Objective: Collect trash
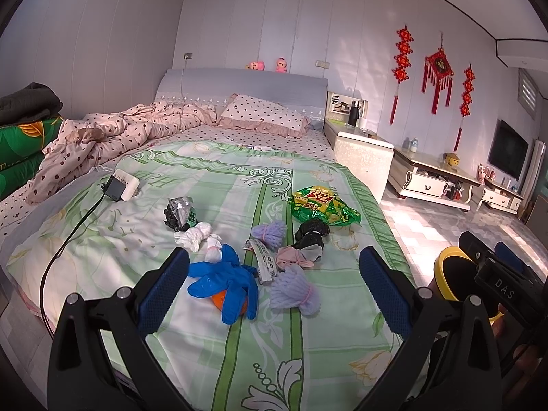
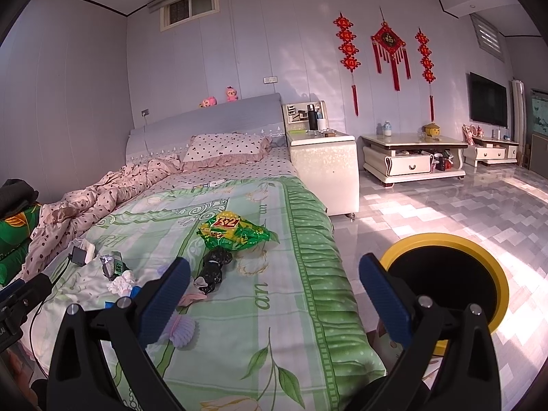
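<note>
Trash lies scattered on the green bedspread [image 1: 212,352]: a blue glove [image 1: 226,284] over something orange, two purple foam nets [image 1: 294,291] [image 1: 269,234], a green snack bag [image 1: 323,207] [image 2: 234,231], a black bag [image 1: 310,234] [image 2: 214,267], white crumpled bags [image 1: 195,234], a silver wrapper [image 1: 179,210] and a paper strip [image 1: 263,258]. My left gripper [image 1: 274,287] is open and empty above the pile. My right gripper [image 2: 274,294] is open and empty over the bed's right edge. A yellow-rimmed bin [image 2: 448,282] [image 1: 448,274] stands on the floor to the right.
A charger with a black cable [image 1: 118,186] lies on the bed's left. A pink quilt [image 1: 113,137] and a pillow [image 1: 263,114] are at the head. A white nightstand [image 2: 322,167] and low cabinets [image 2: 411,157] stand on the tiled floor.
</note>
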The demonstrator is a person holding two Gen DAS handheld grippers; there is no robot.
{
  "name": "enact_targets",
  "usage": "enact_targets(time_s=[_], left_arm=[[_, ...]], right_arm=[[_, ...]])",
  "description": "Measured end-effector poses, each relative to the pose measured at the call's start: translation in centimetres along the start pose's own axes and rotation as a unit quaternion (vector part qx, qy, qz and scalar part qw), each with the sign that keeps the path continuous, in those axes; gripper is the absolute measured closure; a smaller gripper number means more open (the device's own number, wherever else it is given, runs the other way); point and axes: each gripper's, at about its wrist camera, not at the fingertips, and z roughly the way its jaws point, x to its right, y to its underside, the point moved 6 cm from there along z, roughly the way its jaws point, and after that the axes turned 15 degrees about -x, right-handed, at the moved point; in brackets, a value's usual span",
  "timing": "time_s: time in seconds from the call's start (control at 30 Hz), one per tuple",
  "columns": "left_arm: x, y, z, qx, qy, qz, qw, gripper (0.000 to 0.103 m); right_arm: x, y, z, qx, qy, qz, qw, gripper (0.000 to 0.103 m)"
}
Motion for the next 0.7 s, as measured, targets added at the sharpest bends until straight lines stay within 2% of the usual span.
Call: enact_targets(time_s=[0.1, 0.27, 0.43, 0.7], left_arm=[[-0.2, 0.1, 0.3, -0.003, -0.001, -0.003, 1.0, 0.008], [-1.1, -0.4, 1.2, -0.012, -0.01, -0.01, 0.9998, 0.008], [-3.0, -1.3, 3.0, -0.032, -0.004, -0.015, 0.9994, 0.008], [-8.2, -4.1, 7.5, -0.077, -0.012, -0.028, 0.9966, 0.008]], right_arm=[[-0.1, -0.5, 0.1, 0.0, -0.006, -0.003, 1.0, 0.008], [-1.0, -1.1, 1.6, -0.025, -0.029, -0.031, 0.999, 0.008], [-0.9, -2.0, 4.5, -0.073, -0.042, -0.032, 0.996, 0.008], [-1.4, -3.3, 10.3, -0.142, -0.064, -0.035, 0.987, 0.008]])
